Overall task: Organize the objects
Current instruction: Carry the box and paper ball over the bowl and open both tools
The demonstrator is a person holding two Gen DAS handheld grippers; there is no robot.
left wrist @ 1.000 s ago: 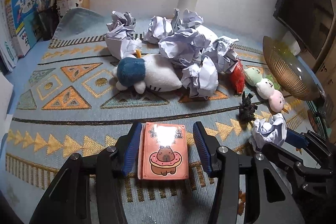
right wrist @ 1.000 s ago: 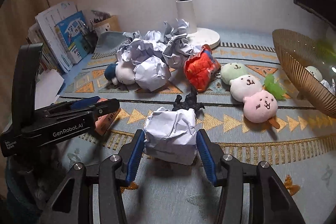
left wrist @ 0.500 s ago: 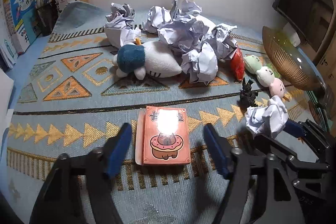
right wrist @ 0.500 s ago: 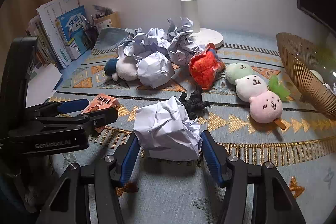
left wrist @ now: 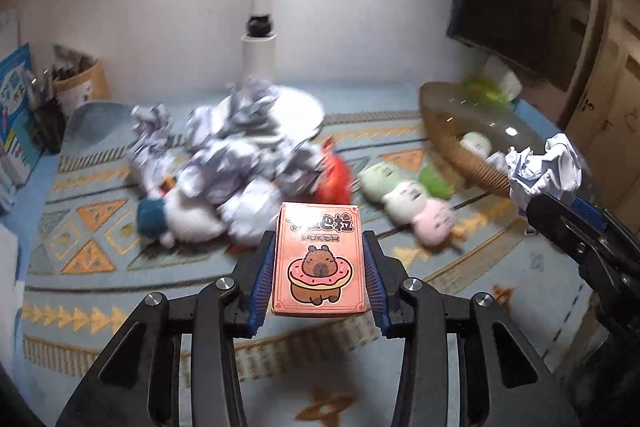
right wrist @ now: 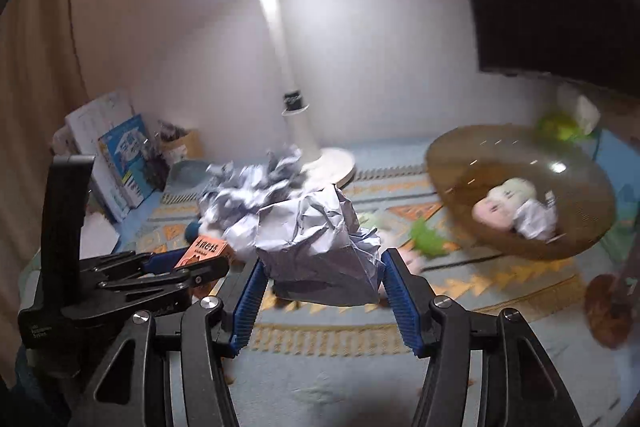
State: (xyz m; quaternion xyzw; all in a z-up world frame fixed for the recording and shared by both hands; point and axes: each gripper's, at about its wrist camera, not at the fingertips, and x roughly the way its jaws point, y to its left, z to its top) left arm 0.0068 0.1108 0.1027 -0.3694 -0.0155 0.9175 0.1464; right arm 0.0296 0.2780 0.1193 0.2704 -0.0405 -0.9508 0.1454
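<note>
Paper ball (right wrist: 320,243) clamped in right tongs (right wrist: 320,291), pink card box (left wrist: 319,259) between closing left tongs (left wrist: 318,277), above cluttered rug (left wrist: 100,267).

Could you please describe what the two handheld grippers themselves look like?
Both match: the left gripper and right gripper have matte black angular linkage arms with silver pivot screws and two fingers lined with ribbed blue pads. Small white lettering marks the left gripper's side. No cables or sleeves are visible.

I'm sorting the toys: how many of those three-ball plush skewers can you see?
2. One plush skewer lies on the rug, right of the paper pile. The second plush skewer sits in the basket beside a paper ball. The pile may hide more.
</note>
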